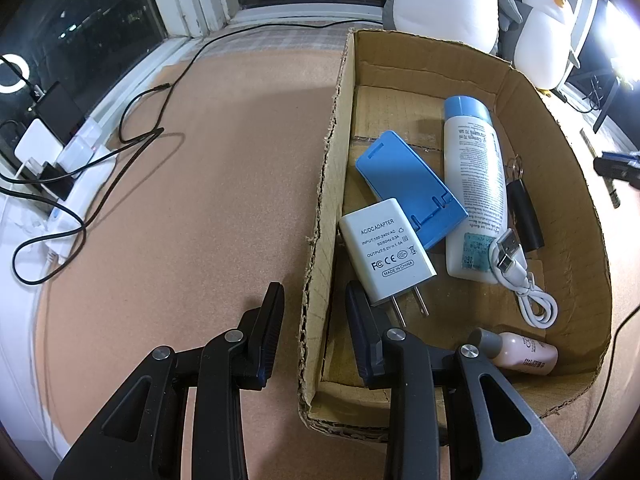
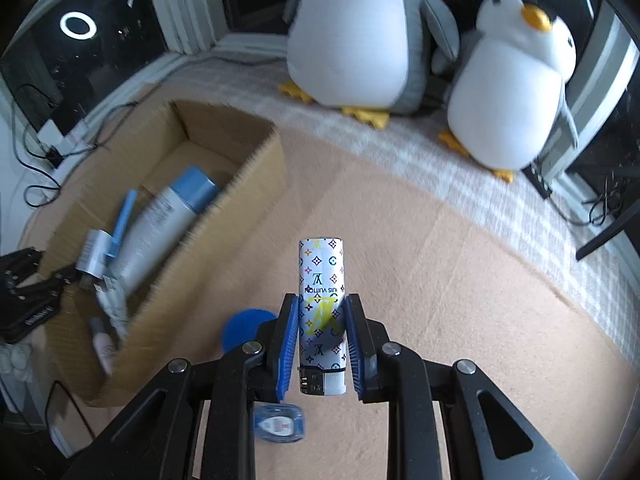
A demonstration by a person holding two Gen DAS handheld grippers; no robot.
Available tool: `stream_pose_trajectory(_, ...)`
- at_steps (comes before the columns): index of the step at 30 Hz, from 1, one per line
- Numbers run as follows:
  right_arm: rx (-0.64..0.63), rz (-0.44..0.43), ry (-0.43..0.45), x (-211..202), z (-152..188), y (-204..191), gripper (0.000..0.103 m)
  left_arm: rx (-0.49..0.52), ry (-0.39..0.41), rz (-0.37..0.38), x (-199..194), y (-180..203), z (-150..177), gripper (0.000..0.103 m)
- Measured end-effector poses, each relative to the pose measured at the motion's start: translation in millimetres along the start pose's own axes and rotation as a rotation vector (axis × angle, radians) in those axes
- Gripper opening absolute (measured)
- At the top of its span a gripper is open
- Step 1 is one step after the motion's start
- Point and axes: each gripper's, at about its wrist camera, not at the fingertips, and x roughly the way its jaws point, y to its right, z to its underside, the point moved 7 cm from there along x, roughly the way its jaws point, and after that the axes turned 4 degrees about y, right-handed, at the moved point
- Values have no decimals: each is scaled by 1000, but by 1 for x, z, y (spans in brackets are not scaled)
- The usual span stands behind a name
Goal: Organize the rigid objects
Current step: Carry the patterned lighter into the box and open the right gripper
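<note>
the right gripper has its blue-padded fingers closed on the lower half of a white patterned lighter with a printed monogram, which stands clear of the surface with its igniter end toward the camera. holding it across the narrow sides leaves most of the body sticking out beyond the fingers, which looks suited to lowering it into a container and letting go. below the gripper a small clear blue-tinted plastic case and a round blue lid-like object lie on the tan carpeted surface, apparently not yet sorted.

the left gripper is open and holds nothing; its fingers straddle the torn near wall of the open brown cardboard box, one finger outside and one inside. that stance looks like a way to steady the box, though no firm contact is visible.

inside the box, near to far: a small pink bottle with a grey cap, a white ac/dc adapter plug, a coiled white usb cable, a flat blue plastic stand, a white tube bottle with a blue cap and a black key fob on a ring. they lie loosely on the box floor, so the box seems to be the collecting place.

beyond it two plush penguins sit by the window, and black cables trail to a power strip at the left.
</note>
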Motion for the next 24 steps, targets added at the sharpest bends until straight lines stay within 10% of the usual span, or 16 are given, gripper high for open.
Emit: stream_pose_trajectory(24, -120, -199, 55, -19, -24, -122, 21, -1, 0, 1, 0, 0, 0, 30)
